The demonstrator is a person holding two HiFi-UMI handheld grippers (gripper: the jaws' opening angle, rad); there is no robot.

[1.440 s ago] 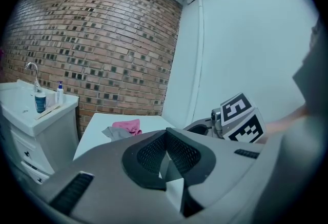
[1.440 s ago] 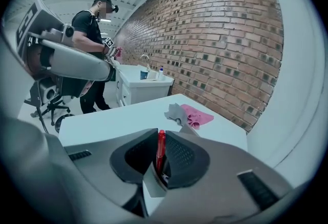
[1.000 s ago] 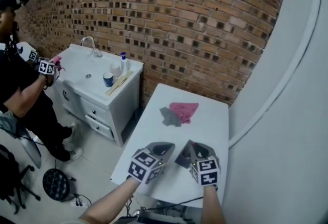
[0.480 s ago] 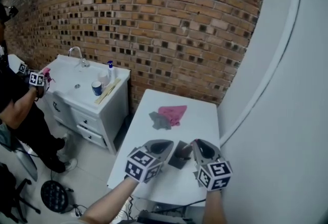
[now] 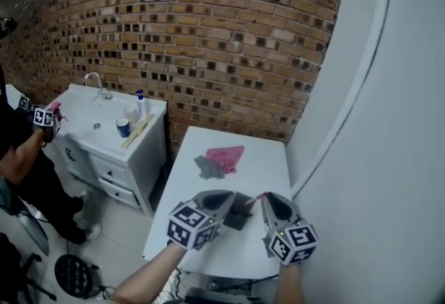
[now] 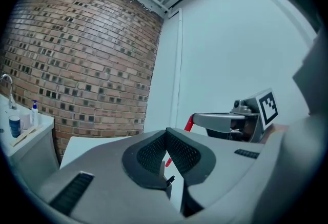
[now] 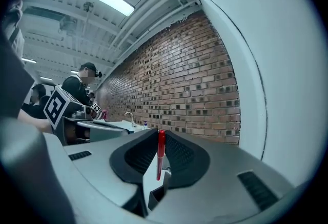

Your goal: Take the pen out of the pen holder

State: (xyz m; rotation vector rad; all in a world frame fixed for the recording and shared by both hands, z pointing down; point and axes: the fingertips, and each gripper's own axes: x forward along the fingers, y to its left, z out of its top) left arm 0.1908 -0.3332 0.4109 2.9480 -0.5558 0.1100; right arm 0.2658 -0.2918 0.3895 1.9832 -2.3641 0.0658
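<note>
Right claw (image 7: 160, 137) pinches 1 red pen (image 7: 161, 159); left claw (image 6: 166, 135) pressed together; 1 pen holder (image 5: 238, 216) between.

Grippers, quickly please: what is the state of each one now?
Left gripper: closed, nothing seen between its jaws.
Right gripper: closed on the red pen.

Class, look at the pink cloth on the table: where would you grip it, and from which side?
The pink cloth lies flat on the table, with the grey cloth against its left side in the head view. So pinch its pointed right corner, coming down from above. That corner looks like the freest part, clear of the grey cloth.
</note>
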